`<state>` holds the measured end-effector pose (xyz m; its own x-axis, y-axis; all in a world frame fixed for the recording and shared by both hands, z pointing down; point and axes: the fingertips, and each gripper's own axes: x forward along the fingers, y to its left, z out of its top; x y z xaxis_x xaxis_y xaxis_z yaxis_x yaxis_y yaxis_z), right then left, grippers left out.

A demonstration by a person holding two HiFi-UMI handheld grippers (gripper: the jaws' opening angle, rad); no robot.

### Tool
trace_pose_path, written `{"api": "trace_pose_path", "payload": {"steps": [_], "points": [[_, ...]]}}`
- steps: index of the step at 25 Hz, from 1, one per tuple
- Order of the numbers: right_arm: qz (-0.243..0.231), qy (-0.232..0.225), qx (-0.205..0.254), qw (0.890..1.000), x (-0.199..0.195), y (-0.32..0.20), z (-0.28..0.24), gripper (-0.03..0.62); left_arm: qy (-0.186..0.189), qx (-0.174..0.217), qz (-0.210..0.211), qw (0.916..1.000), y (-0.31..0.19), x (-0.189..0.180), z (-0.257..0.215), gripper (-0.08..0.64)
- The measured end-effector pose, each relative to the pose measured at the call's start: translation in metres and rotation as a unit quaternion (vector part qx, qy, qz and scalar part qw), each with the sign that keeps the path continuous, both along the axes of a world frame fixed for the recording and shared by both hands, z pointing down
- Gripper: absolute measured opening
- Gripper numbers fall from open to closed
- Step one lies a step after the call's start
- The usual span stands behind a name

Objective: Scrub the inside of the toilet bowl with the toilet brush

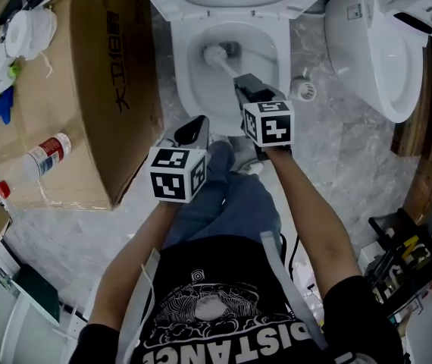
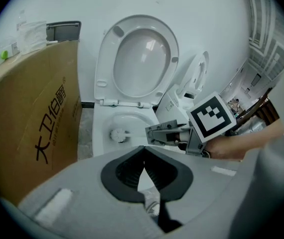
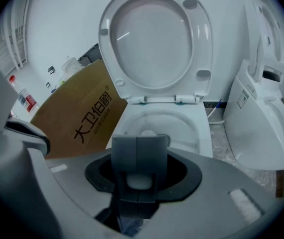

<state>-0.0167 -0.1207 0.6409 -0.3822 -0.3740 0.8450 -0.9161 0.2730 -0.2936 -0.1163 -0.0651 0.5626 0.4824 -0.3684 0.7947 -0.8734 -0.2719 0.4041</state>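
Grey marbled floor, open toilet standing on it, big cardboard box at its left, second toilet at its right.

The toilet bowl is glossy white ceramic, the box matt brown cardboard, the floor smooth veined stone.

Left gripper, jaws closed tip to tip on nothing; just beyond the tips lies the toilet bowl with the head of the toilet brush inside, the right gripper right of the jaws, the raised lid above, and a cardboard box left.
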Motion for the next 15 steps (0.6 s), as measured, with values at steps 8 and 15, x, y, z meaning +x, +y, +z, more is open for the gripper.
{"api": "trace_pose_path", "payload": {"steps": [8,15], "points": [[0.079,0.002,0.005,0.997,0.047,-0.025,0.002,0.167,-0.014,-0.002,0.031,0.9994,-0.001,0.005,0.004,-0.006],[0.115,0.018,-0.015,0.993,0.086,0.015,0.000,0.167,-0.004,-0.006,0.057,0.9983,0.001,0.030,0.008,-0.006]]}}
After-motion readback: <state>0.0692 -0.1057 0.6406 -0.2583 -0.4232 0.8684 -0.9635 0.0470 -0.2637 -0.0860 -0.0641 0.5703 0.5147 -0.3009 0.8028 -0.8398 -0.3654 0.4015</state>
